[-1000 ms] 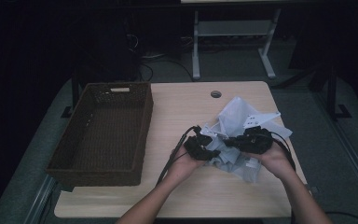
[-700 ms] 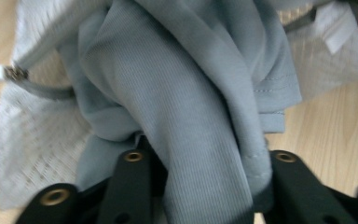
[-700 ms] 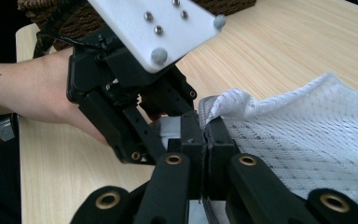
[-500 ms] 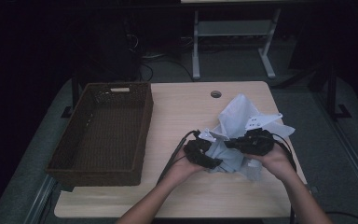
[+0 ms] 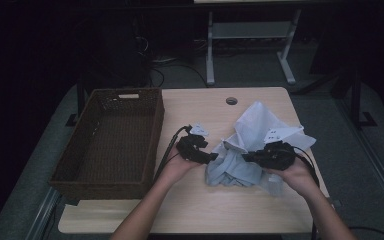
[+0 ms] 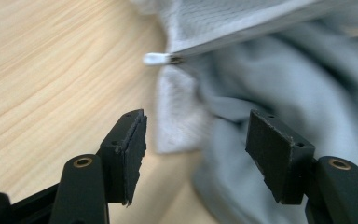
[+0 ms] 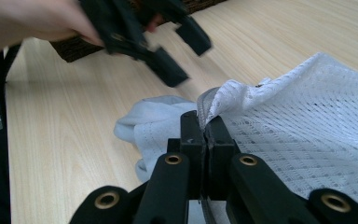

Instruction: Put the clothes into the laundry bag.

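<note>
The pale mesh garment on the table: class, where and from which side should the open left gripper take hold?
Grip the free folded edge of the mesh garment lying just ahead of the left gripper, coming in low from the basket side. That edge is thin, lifts slightly off the table, and sits apart from the right gripper, which already pinches another edge.

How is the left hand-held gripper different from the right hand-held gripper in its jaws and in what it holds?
The left hand-held gripper has its jaws apart, just opened, and grips nothing; the right hand-held gripper has its jaws shut on the pale blue mesh cloth. The left one sits beside the cloth's edge; the right one pinches a fold of it. Both have black jaws and are held above the wooden table.
</note>
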A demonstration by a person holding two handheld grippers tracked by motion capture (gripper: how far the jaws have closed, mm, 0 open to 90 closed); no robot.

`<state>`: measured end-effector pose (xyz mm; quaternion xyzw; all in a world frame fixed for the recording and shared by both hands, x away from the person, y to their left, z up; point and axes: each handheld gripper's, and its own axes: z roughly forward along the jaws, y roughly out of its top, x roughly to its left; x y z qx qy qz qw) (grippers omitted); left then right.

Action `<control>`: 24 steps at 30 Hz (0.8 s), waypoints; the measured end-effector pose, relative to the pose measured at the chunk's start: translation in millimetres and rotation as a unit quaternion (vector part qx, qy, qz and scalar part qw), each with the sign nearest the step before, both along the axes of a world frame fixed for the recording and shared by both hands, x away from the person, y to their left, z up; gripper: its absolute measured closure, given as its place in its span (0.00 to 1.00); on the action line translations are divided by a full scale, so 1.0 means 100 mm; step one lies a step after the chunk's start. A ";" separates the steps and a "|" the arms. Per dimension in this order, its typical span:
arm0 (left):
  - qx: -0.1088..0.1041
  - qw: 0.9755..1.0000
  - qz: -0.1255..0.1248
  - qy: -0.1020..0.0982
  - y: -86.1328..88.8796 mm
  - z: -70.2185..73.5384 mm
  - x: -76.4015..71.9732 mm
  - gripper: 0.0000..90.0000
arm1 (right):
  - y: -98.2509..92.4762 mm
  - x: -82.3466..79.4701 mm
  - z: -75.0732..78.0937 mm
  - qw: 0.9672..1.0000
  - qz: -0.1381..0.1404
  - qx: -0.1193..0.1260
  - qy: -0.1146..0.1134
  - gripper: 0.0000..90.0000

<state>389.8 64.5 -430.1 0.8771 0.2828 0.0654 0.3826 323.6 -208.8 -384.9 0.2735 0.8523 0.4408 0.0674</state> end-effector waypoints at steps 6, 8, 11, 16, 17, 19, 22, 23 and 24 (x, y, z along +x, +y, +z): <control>0.019 1.000 -0.005 0.015 -0.16 -0.20 0.24 0.43 | -0.01 0.01 -0.01 1.000 0.001 0.000 -0.001 0.98; 0.019 0.999 -0.014 0.022 -0.20 -0.23 0.27 0.46 | -0.01 0.01 -0.01 1.000 0.001 0.000 -0.001 0.98; 0.034 0.999 -0.026 0.021 -0.27 -0.25 0.27 0.53 | -0.01 0.01 -0.01 1.000 0.001 0.001 -0.002 0.98; 0.048 0.998 -0.041 0.026 -0.33 -0.31 0.27 0.67 | -0.02 0.01 0.00 1.000 0.002 0.002 -0.006 0.98; 0.048 0.998 -0.043 0.021 -0.33 -0.31 0.26 0.70 | -0.02 0.01 0.01 1.000 0.002 0.002 -0.006 0.98; 0.052 0.997 -0.048 0.021 -0.34 -0.31 0.26 0.78 | -0.03 0.01 0.02 1.000 0.001 0.002 -0.007 0.98; 0.056 0.997 -0.050 0.022 -0.34 -0.31 0.26 0.92 | -0.04 0.01 0.03 1.000 0.001 0.002 -0.009 0.98; 0.053 0.997 -0.049 0.025 -0.33 -0.30 0.26 0.95 | -0.04 0.01 0.03 1.000 0.000 0.002 -0.009 0.98; 0.053 0.997 -0.049 0.024 -0.32 -0.29 0.25 0.97 | -0.04 0.01 0.02 1.000 0.000 0.002 -0.010 0.98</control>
